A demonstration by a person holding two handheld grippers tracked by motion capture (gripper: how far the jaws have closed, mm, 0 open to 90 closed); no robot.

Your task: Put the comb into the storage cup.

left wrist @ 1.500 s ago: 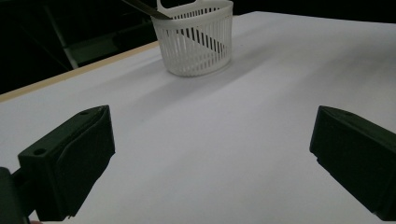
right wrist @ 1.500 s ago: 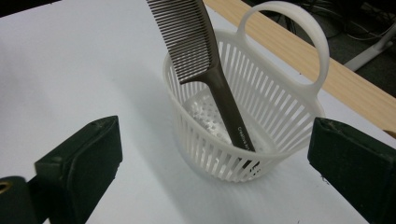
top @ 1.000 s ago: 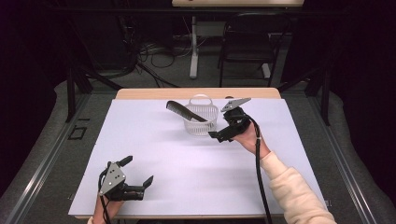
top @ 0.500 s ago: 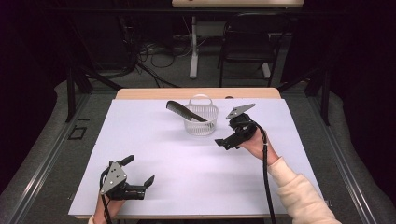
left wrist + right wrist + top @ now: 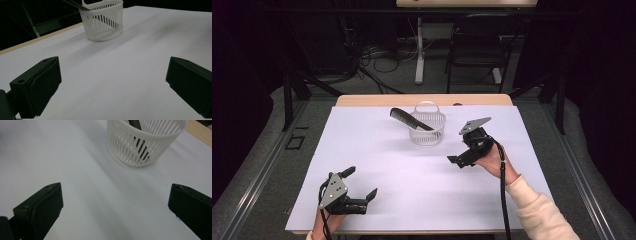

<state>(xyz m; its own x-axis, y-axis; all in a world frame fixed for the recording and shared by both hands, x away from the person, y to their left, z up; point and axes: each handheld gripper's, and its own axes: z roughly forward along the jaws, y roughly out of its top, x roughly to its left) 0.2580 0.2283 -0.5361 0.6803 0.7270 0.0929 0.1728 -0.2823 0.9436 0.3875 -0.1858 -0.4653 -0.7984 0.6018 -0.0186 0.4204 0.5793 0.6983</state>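
Bright overhead light falls on the white paper-covered table, its surroundings dark. The white slatted plastic basket casts soft shadow; nearby black jaws look slightly blurred

The room is dark, and the light falls mostly on the table, which has a white cover over a pale wooden top; a strip of the wood shows along the far edge, at 12 o'clock. The floor around it is grey (it looks like carpet) and has metal rails at 9 and 3 o'clock. Behind the table, at 1 o'clock, a black chair stands. At 11 o'clock many cables lie on the floor beside a white post. At the very back is the edge of another wooden tabletop.
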